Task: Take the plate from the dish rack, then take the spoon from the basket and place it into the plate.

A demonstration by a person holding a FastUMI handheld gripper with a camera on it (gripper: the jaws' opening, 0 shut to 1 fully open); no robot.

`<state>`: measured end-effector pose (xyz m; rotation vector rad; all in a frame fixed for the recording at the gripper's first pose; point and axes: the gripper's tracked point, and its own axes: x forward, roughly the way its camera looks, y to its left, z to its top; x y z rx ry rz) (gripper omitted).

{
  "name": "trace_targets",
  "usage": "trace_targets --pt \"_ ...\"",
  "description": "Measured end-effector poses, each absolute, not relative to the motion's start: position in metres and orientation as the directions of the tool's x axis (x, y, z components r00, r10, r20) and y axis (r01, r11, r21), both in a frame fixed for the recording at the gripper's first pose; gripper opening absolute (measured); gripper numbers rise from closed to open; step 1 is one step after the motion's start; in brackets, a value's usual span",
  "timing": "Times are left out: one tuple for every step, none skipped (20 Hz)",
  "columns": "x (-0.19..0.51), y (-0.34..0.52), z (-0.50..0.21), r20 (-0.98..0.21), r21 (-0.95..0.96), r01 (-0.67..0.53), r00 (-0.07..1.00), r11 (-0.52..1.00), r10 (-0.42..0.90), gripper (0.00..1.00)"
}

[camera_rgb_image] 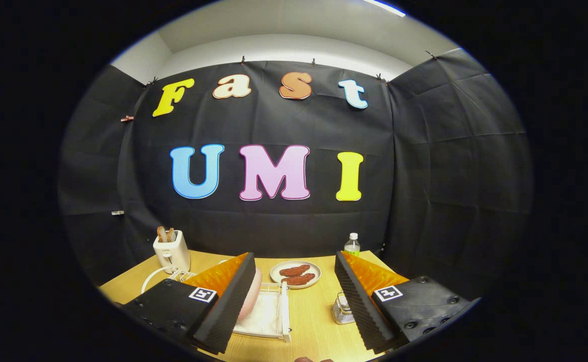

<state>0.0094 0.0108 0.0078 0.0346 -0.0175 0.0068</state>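
The gripper (294,301) has ridged wedge fingers, black screwed mounts with square markers.

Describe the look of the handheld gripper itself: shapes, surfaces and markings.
The gripper has two wedge-shaped fingers with ribbed, sawtooth inner pads. Each finger joins a black, boxy base block fastened with round screws. Each block carries a square white-bordered fiducial marker near the finger's root. No cables are visible.

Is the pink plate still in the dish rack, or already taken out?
In the rack: the pink plate stands on edge in the white dish rack, partly behind one finger of the open gripper, which touches nothing.
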Motion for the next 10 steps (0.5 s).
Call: trace_targets --pt "0.01 0.012 0.006 0.014 0.033 -0.012 1.0 0.999 0.012 0.97" --pt "0.011 0.014 0.005 0.009 0.032 -0.02 1.0 0.999 0.02 0.97" --pt "0.013 0.015 0.003 0.001 0.03 -0.028 1.0 0.999 0.028 0.97" --pt "0.015 0.016 0.001 -0.009 0.028 -0.035 0.999 0.999 0.035 0.97" --pt "0.017 0.018 0.001 -0.015 0.025 -0.043 0.999 0.999 0.044 0.97" --pt "0.02 0.019 0.001 -0.019 0.022 -0.05 0.999 0.999 0.05 0.97" --pt "0.023 0.021 0.001 -0.028 0.017 -0.058 0.998 0.998 0.058 0.97" --pt "0.026 0.023 -0.002 -0.044 0.014 -0.066 0.997 0.998 0.067 0.97" --pt "0.029 0.027 -0.005 -0.066 0.013 -0.08 0.995 0.997 0.08 0.97" --pt "0.032 0.032 -0.007 -0.083 0.012 -0.092 0.992 0.996 0.093 0.97"
